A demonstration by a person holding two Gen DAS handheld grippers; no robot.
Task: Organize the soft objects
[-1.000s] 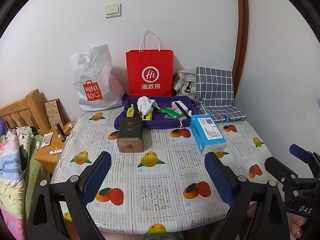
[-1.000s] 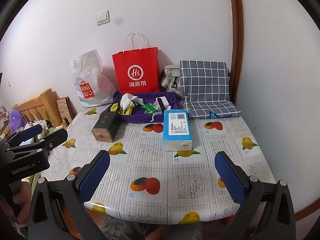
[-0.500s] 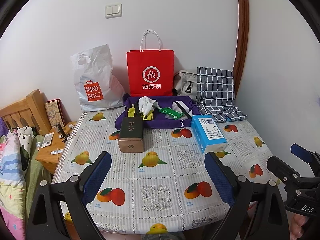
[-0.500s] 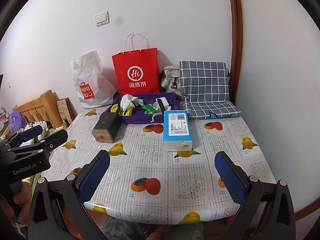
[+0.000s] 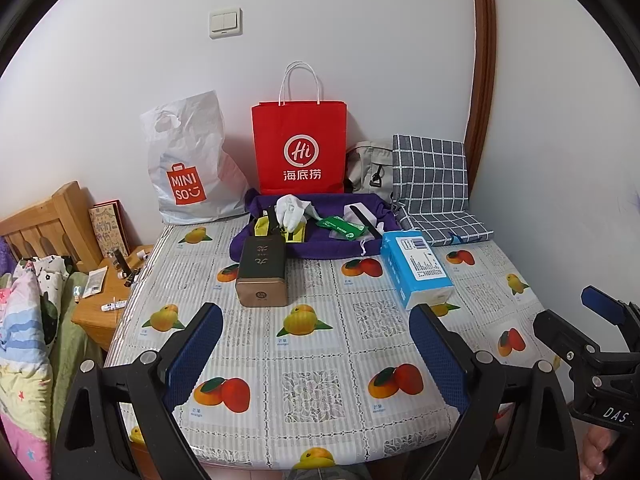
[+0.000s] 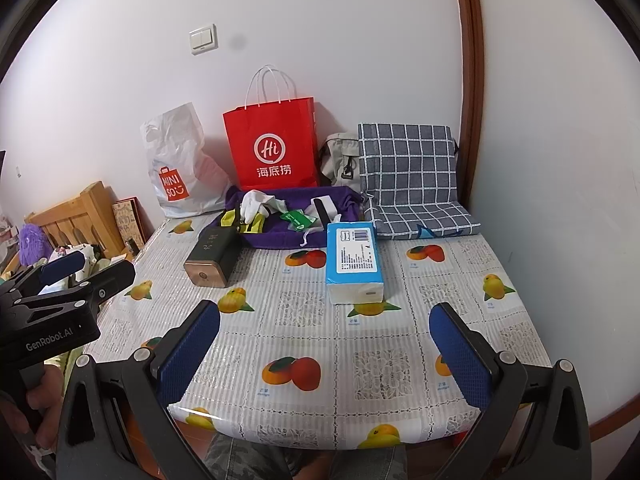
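Observation:
A purple cloth bag [image 5: 320, 246] [image 6: 280, 236] lies at the back of the table with a white cloth [image 5: 292, 210] [image 6: 256, 202], green packets [image 5: 340, 228] and yellow items on it. A blue tissue pack [image 5: 416, 268] [image 6: 354, 262] lies in front of it to the right, a dark tin box [image 5: 262, 276] [image 6: 212, 258] to the left. A grey checked cushion [image 5: 434, 184] [image 6: 408, 176] leans in the back right corner. My left gripper [image 5: 316, 332] and right gripper [image 6: 324, 328] both hover open over the table's near edge, holding nothing.
A red paper bag [image 5: 299, 148], a white plastic bag [image 5: 192, 168] and a beige bag [image 5: 370, 168] stand against the wall. The fruit-print tablecloth [image 5: 312, 360] covers the table. A wooden nightstand [image 5: 104, 300] and bedding [image 5: 24, 320] sit to the left.
Both views have shifted only slightly; the grippers stay open and nothing on the table has moved.

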